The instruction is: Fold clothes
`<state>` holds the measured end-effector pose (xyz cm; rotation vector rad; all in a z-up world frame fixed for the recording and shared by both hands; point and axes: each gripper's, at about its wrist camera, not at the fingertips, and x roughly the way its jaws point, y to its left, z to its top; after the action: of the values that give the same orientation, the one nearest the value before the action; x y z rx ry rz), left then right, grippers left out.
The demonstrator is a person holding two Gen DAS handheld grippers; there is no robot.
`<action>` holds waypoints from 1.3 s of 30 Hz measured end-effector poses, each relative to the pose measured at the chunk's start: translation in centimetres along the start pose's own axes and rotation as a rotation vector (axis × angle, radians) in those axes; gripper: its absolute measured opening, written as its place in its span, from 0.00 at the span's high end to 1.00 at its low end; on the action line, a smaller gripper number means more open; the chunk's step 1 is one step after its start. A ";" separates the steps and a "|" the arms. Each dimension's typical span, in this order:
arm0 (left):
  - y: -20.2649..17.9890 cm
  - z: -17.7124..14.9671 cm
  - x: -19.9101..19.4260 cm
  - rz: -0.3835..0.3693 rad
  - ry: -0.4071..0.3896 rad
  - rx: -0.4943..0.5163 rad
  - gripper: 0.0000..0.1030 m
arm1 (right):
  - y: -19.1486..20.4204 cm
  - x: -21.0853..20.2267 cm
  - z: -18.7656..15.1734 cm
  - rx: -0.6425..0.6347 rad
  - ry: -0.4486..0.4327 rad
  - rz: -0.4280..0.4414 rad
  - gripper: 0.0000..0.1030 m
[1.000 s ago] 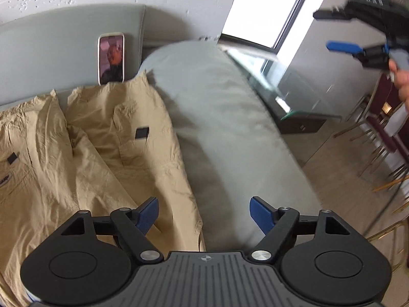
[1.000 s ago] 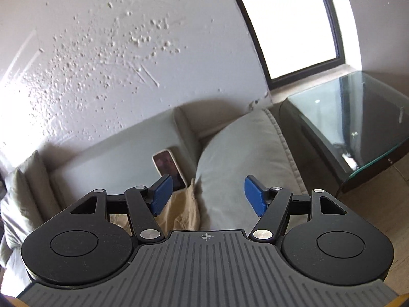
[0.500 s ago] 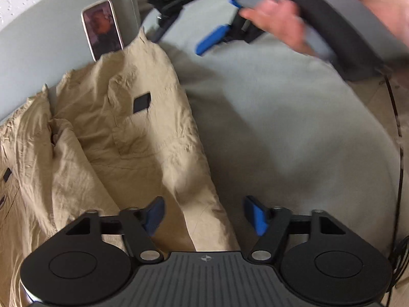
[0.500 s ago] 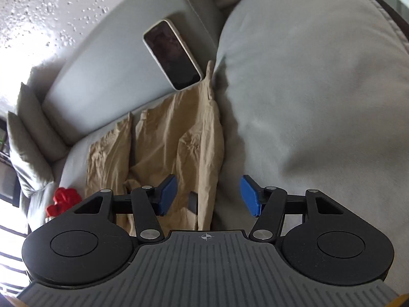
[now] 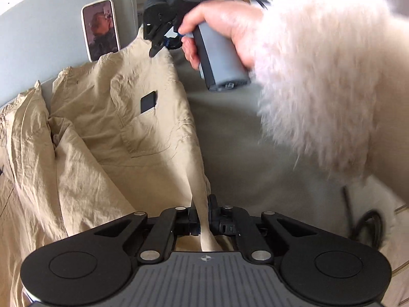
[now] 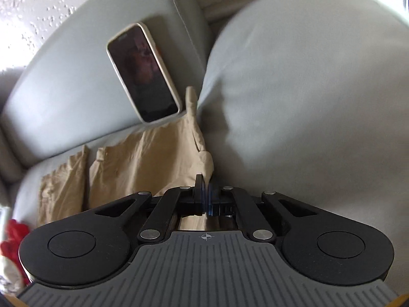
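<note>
Both claws are clamped on one long edge of the tan trousers: left claw at the near end, right claw apparently at the far corner. That edge runs beside the sofa cushion, so the rest of the cloth lies to the left of both.

1. Left gripper: matte black linkage arms, silver screw heads, two round discs, ribbed grey housing with a small crosshair mark
2. Right gripper: the same build, blue pads
3. Sleeve: fluffy white fur, beside the grey handle
</note>
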<state>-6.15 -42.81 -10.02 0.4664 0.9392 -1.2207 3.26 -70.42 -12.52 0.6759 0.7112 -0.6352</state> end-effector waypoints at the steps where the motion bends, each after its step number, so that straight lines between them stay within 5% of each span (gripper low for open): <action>1: 0.0 0.4 -0.6 -0.033 -0.029 -0.008 0.98 | 0.0 -1.2 0.3 -0.003 -0.049 -0.025 0.99; 5: 0.1 1.8 -1.9 -0.175 -0.101 -0.074 0.98 | -1.6 -7.9 2.4 0.038 -0.257 -0.133 0.99; 8: 1.5 1.5 -0.7 -0.249 -0.062 -0.175 0.98 | -2.3 -10.6 3.4 0.031 -0.266 -0.122 0.98; 16: 7.1 -2.3 -2.0 -0.315 -0.085 -0.378 0.98 | 8.7 -11.8 1.4 -0.235 -0.333 -0.144 0.98; 20: 11.1 -4.2 -5.7 -0.275 -0.145 -0.459 0.98 | 17.8 -12.6 -0.5 -0.370 -0.380 -0.080 0.98; 25: 17.4 -8.4 -10.2 -0.190 -0.185 -0.624 0.99 | 29.4 -10.2 -3.6 -0.486 -0.334 -0.010 0.98; 30: 23.9 -12.8 -12.3 -0.067 -0.170 -0.779 0.98 | 38.1 -2.1 -7.5 -0.531 -0.133 0.044 0.95; 32: 26.0 -14.4 -12.0 -0.011 -0.141 -0.825 0.98 | 39.8 1.8 -9.1 -0.532 0.020 0.116 0.75; 34: 26.5 -15.3 -11.5 0.014 -0.116 -0.830 0.93 | 40.4 3.7 -10.3 -0.525 0.128 0.130 0.69; 39: 26.1 -14.7 -11.3 0.082 -0.114 -0.757 0.81 | 35.5 -2.8 -9.0 -0.502 0.028 0.115 0.55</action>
<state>12.43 -16.95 -13.51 -0.1651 1.1833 -0.7283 23.62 -41.13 -3.76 0.2583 0.8129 -0.3201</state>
